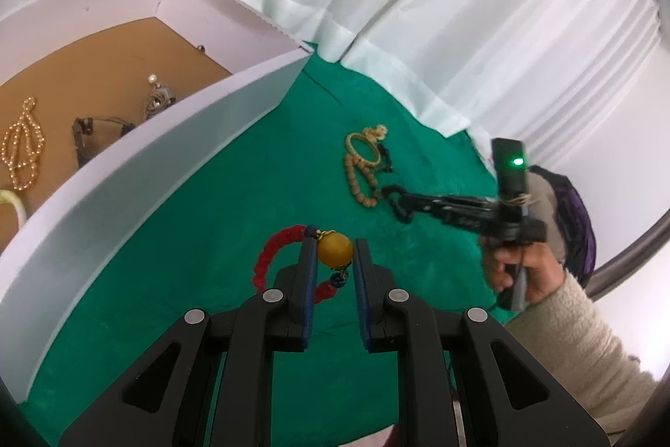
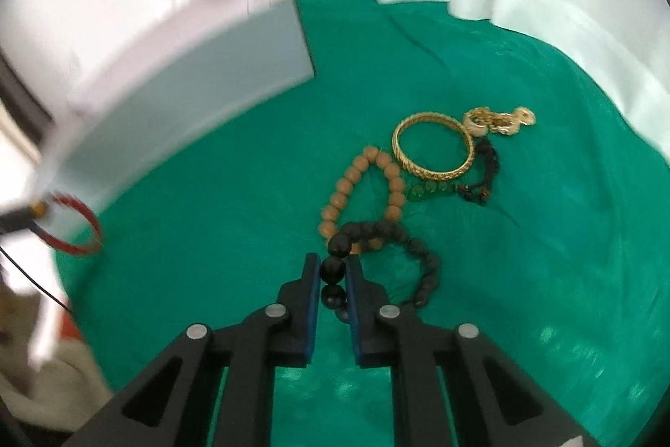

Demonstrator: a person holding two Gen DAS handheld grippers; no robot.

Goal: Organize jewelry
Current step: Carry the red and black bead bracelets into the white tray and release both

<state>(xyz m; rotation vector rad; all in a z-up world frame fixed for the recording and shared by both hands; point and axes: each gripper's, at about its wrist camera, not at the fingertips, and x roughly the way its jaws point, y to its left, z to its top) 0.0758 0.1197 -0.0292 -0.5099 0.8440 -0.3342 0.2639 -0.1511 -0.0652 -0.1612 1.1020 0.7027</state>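
My left gripper point(image 1: 334, 248) is shut on the yellow bead point(image 1: 335, 248) of a red beaded bracelet point(image 1: 268, 258), held over the green cloth point(image 1: 209, 237) beside the white box point(image 1: 146, 162). My right gripper point(image 2: 333, 271) is shut on a black bead bracelet point(image 2: 402, 237), whose loose end trails on the cloth. A tan bead bracelet point(image 2: 356, 187), a gold bangle point(image 2: 433, 145), gold chain pieces point(image 2: 498, 120) and a small black bracelet point(image 2: 488, 170) lie just beyond it. The right gripper also shows in the left wrist view point(image 1: 395, 202).
The box holds a gold bead necklace point(image 1: 23, 145), a pearl earring piece point(image 1: 157, 95) and a dark item point(image 1: 83, 141) on its brown floor. White drapes point(image 1: 460, 7) hang behind the cloth. The red bracelet also shows at the far left in the right wrist view point(image 2: 77, 229).
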